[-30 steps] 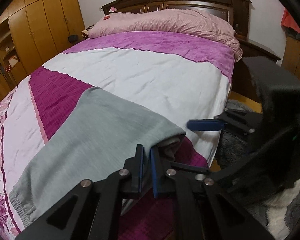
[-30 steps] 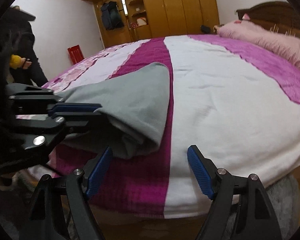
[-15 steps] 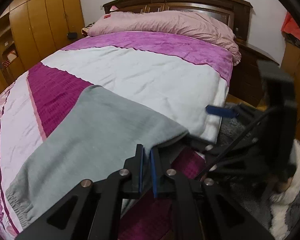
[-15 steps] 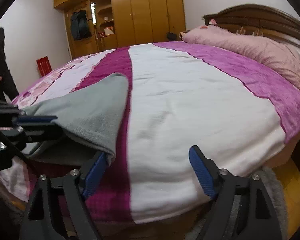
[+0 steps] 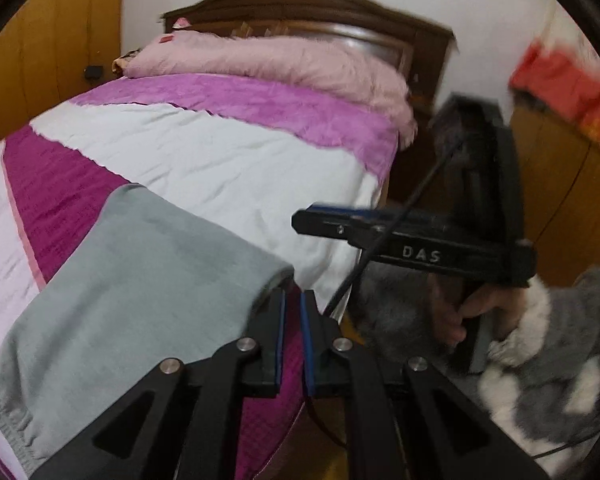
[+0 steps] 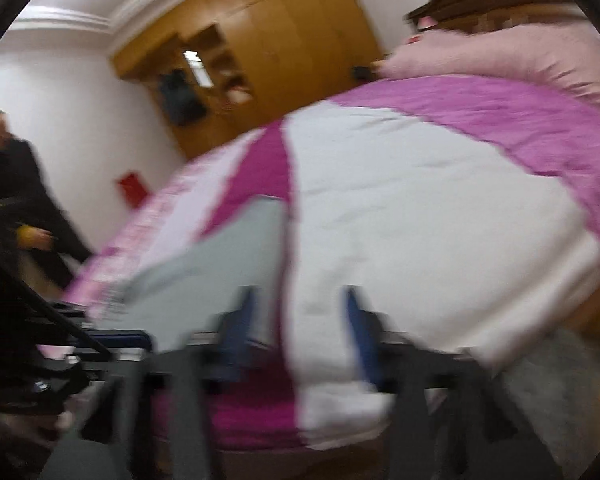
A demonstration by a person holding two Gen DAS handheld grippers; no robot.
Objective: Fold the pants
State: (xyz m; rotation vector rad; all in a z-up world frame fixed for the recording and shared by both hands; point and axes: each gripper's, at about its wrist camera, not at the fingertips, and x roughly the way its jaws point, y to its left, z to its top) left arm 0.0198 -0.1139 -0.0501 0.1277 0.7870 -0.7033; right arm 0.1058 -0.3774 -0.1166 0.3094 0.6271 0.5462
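Grey pants pinched at the edge of the bed.
The left gripper (image 5: 292,304) is clamped on the near corner of the pants (image 5: 140,288), which lie across the bedspread (image 5: 204,160). The right gripper (image 6: 300,320), blurred, is closing with nothing clearly between its fingers, just beside the pants' edge.

bed (image 5: 220,168) | on it: grey pants (image 5: 132,280), pink pillow (image 5: 268,64)

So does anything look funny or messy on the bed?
A little. The grey pants lie slanted across the bed, and one corner hangs off its near edge by the left gripper. Nothing looks torn or spilled.
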